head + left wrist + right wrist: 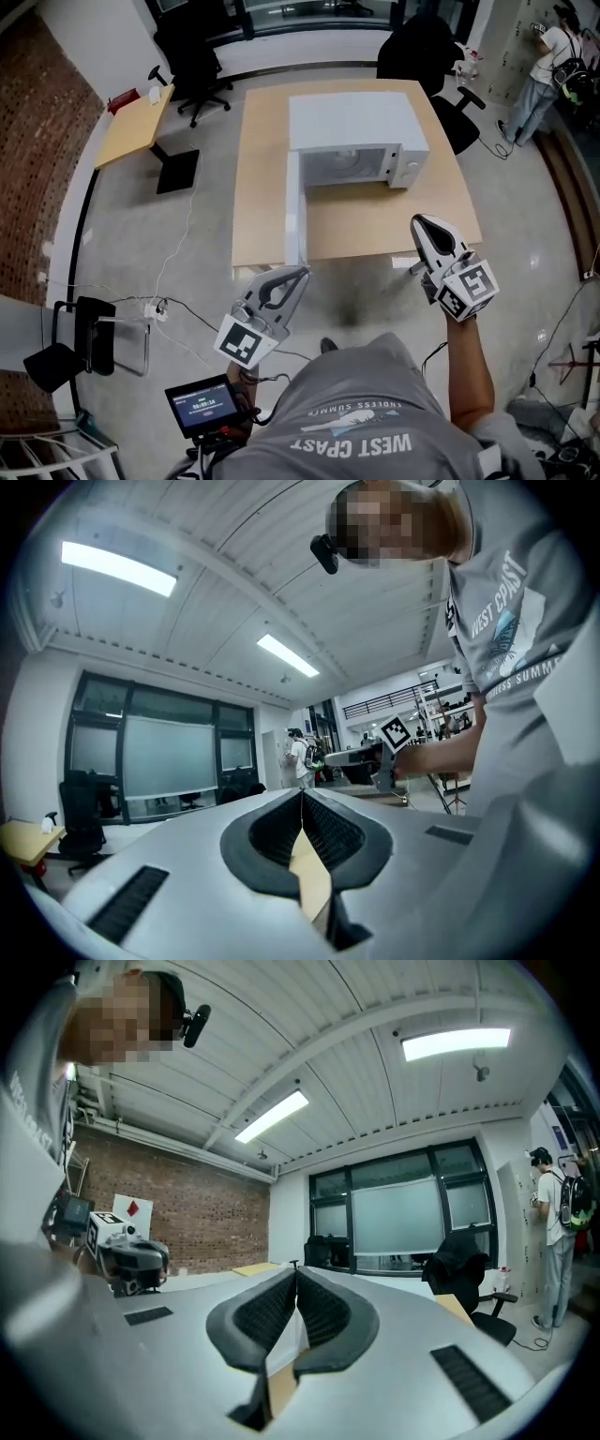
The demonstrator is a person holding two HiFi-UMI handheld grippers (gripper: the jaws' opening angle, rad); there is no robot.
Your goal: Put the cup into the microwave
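Beyond left gripper and right gripper: microwave, standing open, well apart.
Left gripper: jaws together, empty.
Right gripper: jaws together, empty.

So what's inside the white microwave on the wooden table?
Through the open front of the white microwave, a pale round shape shows on the cavity floor; cup or turntable, too small to tell. The cavity's rear is covered by the microwave's top.

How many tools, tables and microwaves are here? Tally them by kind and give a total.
Tools: 2 (left tool, right tool)
Tables: 2 (large table, small table)
Microwave: 1
Total: 5
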